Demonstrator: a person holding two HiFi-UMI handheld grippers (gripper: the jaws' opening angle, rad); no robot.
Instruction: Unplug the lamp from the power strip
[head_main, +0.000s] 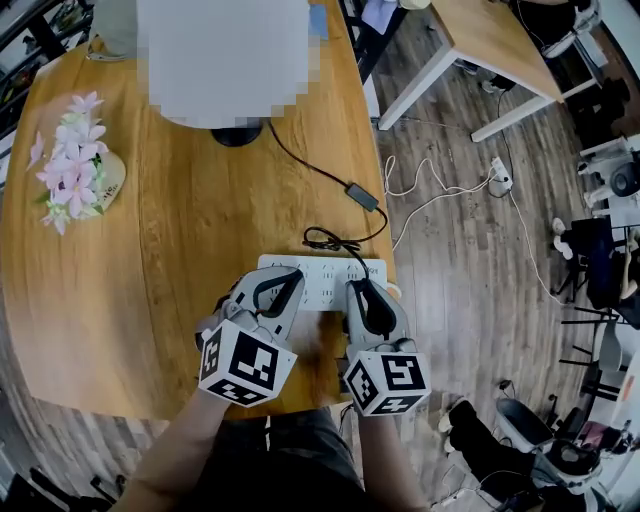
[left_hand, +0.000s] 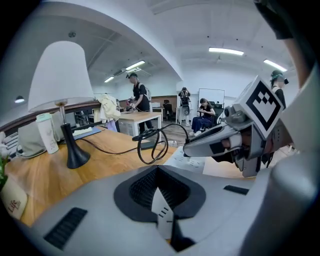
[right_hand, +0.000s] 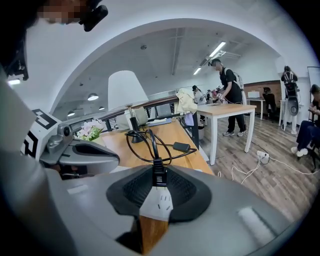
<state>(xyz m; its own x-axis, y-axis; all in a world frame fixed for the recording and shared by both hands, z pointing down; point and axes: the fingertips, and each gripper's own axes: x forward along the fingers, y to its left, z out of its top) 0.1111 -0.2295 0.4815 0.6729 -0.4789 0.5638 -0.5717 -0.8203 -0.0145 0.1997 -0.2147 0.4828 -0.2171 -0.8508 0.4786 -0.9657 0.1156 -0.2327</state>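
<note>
The right gripper (head_main: 365, 297) is positioned over the white power strip (head_main: 320, 272), jaws apart. The black plug (right_hand: 159, 176) is seated in the strip directly ahead, between the jaw tips, unclamped. The left gripper (head_main: 274, 288), just beside it on the left, also has its jaws apart over the strip. The cable (head_main: 330, 180) leads ahead of both grippers to the lamp (left_hand: 62, 75) on the table (head_main: 180, 230).
</note>
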